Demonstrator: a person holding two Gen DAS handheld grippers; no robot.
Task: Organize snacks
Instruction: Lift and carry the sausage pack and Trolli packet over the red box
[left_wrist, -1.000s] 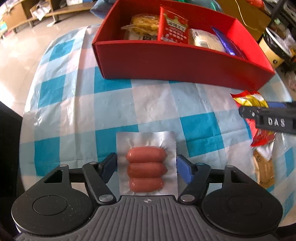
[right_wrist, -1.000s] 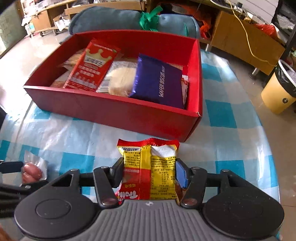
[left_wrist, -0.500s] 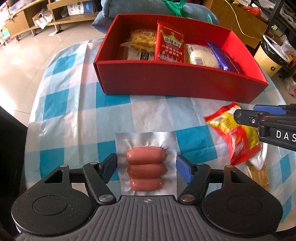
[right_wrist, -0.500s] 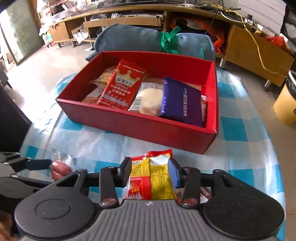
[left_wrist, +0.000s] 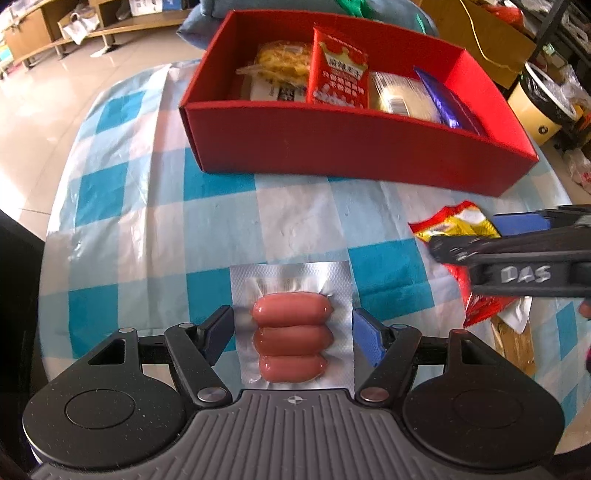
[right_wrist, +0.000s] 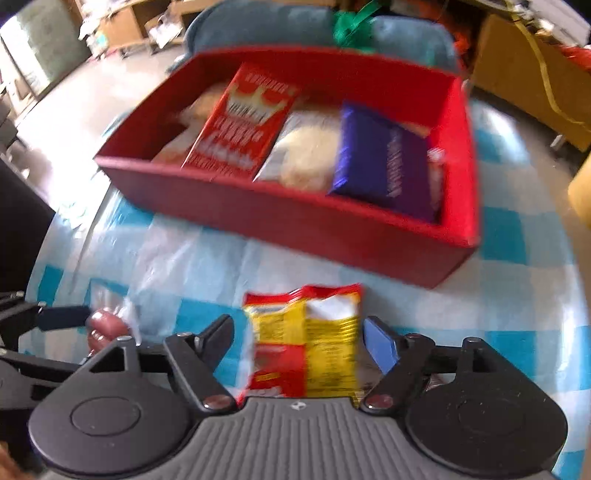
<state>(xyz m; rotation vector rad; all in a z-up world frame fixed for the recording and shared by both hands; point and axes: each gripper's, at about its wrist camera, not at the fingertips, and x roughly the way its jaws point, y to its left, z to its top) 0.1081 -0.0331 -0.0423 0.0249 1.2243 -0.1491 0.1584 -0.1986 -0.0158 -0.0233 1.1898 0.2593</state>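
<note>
A silver sausage pack (left_wrist: 291, 328) with three sausages sits between the fingers of my left gripper (left_wrist: 293, 334), which is shut on its edges. My right gripper (right_wrist: 299, 341) holds a red and yellow snack packet (right_wrist: 304, 338) above the checked tablecloth; it also shows in the left wrist view (left_wrist: 461, 229). The red box (left_wrist: 347, 158) stands ahead on the table, with a red crown packet (left_wrist: 340, 70), a purple wafer packet (right_wrist: 384, 158) and other snacks inside.
A brown sachet (left_wrist: 513, 343) lies on the cloth at the right, under the right gripper. The round table's edge curves close on the left. A yellow bin (left_wrist: 535, 107) stands on the floor beyond the box at the right.
My right gripper has moved forward toward the box with the packet; the right view is now blurred. My left gripper has moved closer to the box with the sausage pack.
</note>
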